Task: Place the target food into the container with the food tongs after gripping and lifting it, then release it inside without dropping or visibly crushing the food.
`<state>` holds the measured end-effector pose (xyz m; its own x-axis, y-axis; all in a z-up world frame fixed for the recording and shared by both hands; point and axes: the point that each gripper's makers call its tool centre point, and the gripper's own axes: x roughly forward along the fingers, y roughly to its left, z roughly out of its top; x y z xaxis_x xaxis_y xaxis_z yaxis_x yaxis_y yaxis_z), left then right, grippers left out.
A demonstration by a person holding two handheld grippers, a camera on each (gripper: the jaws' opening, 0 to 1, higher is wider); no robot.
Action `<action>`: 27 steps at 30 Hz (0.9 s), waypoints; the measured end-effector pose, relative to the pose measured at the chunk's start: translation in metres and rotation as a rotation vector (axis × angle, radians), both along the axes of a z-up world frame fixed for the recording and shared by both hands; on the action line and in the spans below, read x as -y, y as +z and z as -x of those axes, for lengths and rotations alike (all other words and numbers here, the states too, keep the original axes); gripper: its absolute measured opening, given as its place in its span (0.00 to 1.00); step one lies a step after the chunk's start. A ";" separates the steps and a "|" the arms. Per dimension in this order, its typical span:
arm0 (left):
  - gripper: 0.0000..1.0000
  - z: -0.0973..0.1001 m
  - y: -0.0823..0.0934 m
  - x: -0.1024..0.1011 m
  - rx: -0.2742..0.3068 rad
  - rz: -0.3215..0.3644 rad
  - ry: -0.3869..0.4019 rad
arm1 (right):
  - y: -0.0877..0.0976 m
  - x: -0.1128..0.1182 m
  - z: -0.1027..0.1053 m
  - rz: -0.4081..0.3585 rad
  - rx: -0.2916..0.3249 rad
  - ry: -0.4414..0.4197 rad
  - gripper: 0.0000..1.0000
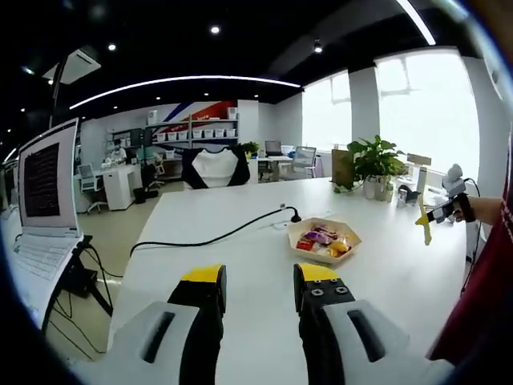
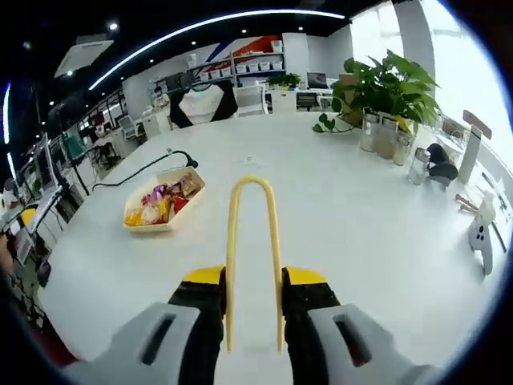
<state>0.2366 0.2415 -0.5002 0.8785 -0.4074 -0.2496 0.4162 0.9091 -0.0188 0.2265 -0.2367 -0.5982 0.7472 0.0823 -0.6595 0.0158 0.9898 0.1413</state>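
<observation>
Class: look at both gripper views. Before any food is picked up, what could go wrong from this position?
1. The right claw holds the yellow plastic food tongs with the looped end forward, so the gripping tips may be facing the wrong way.
2. The snacks sit packed together in the shallow hexagonal tray, so one piece may drag others out.
3. The black cable beside the tray could snag.

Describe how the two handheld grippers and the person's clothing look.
Both the left gripper and the right gripper have pale grey bodies with dark slots, black jaws and yellow caps at the tips. Small screws show on the left gripper's right-hand jaw. A red sleeve with thin pale stripes shows at the edge.
</observation>
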 end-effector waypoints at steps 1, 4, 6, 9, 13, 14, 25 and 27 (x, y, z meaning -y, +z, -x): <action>0.36 0.002 -0.002 -0.002 -0.005 0.001 0.006 | -0.004 0.000 -0.003 0.008 -0.006 0.006 0.24; 0.36 0.007 -0.004 -0.004 -0.014 -0.003 0.017 | -0.016 0.001 -0.005 0.064 -0.052 0.025 0.24; 0.36 0.008 -0.005 -0.006 -0.017 -0.004 0.024 | -0.021 0.003 -0.009 0.063 -0.064 0.016 0.24; 0.36 0.010 -0.003 -0.009 -0.016 -0.003 0.035 | -0.024 0.005 -0.015 0.050 -0.066 -0.001 0.24; 0.36 0.013 -0.003 -0.012 -0.018 -0.007 0.048 | -0.031 0.010 -0.023 0.041 -0.055 -0.035 0.23; 0.36 0.013 -0.004 -0.012 -0.019 -0.008 0.050 | -0.033 0.010 -0.025 0.041 -0.052 -0.044 0.23; 0.36 0.018 -0.005 -0.022 -0.026 -0.026 0.070 | -0.048 -0.002 -0.041 0.128 0.034 -0.020 0.22; 0.36 0.019 -0.004 -0.022 -0.025 -0.027 0.072 | -0.047 -0.004 -0.047 0.151 0.071 0.001 0.23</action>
<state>0.2175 0.2636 -0.5041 0.8985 -0.3367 -0.2817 0.3499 0.9368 -0.0039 0.2731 -0.2327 -0.6455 0.7926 -0.0128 -0.6096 0.0096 0.9999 -0.0085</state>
